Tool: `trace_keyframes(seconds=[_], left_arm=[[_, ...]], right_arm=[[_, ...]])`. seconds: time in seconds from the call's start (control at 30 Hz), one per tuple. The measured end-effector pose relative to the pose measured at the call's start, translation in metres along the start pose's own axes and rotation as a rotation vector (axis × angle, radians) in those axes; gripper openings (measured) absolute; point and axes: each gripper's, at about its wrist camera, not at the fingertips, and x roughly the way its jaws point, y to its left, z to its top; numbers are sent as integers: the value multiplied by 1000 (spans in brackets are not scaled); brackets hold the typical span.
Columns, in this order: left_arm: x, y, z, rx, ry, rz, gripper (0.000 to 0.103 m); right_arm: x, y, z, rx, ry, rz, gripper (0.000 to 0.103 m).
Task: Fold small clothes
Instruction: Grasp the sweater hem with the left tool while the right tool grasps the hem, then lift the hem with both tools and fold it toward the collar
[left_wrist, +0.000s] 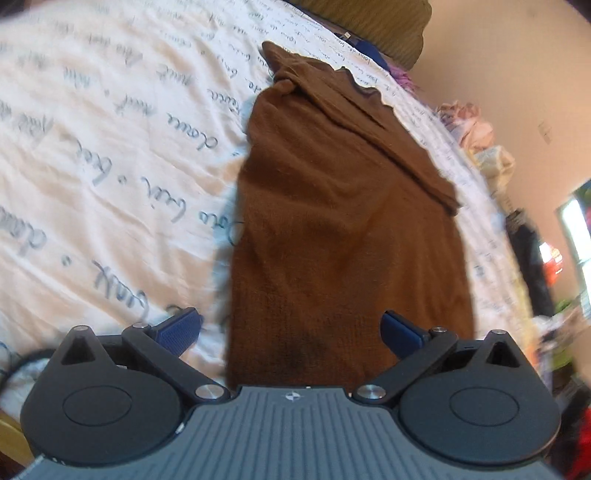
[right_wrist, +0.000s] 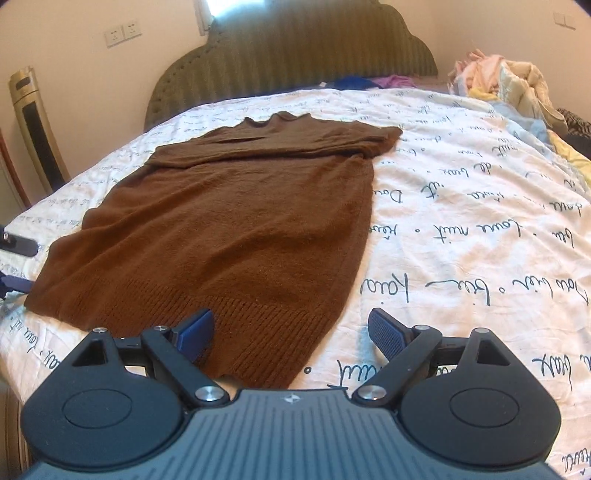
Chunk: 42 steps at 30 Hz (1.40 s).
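A brown knitted sweater (right_wrist: 229, 218) lies flat on the bed, its sleeves folded across the chest near the collar and its ribbed hem toward me. My right gripper (right_wrist: 291, 332) hovers open over the hem's right corner, with nothing between its blue pads (right_wrist: 386, 332). In the left wrist view the same sweater (left_wrist: 332, 229) stretches away from its hem side. My left gripper (left_wrist: 291, 330) is open just above the hem's left edge, empty. A small part of the left gripper (right_wrist: 14, 245) shows at the left edge of the right wrist view.
The bed has a white sheet with dark handwriting print (right_wrist: 461, 229) and an olive padded headboard (right_wrist: 295, 55). A heap of pale clothes (right_wrist: 509, 81) lies at the far right corner. A tall gold fan heater (right_wrist: 37, 133) stands left of the bed.
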Motion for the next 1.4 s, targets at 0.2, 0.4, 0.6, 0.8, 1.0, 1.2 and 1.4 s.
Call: trace_keyframes(seconds=[0.2,0.4,0.6,0.8,1.0,1.2,1.4], left_arm=[[3,12,-2,-74,52,-62,98],[10,20,1,-123,89,-107,32],[26,24,-5,-145,130,-181,3],[21,28,-5,-162,106,-216,3],[18,34,-5,-157,104,-201,3],[10,33,2,-119,63,-217,3],[4,21,35,-110,-21,-308,3]], right_arm=[[7,1,2,25,18,36,91],[12,-11,9,113,36,61,91],[16,-23,10,222,60,105,91],[19,-14,5,238,69,147,51],[21,-2,11,211,99,97,11],[12,3,38,191,31,124,10],[27,-12,95,243,-40,195,11]])
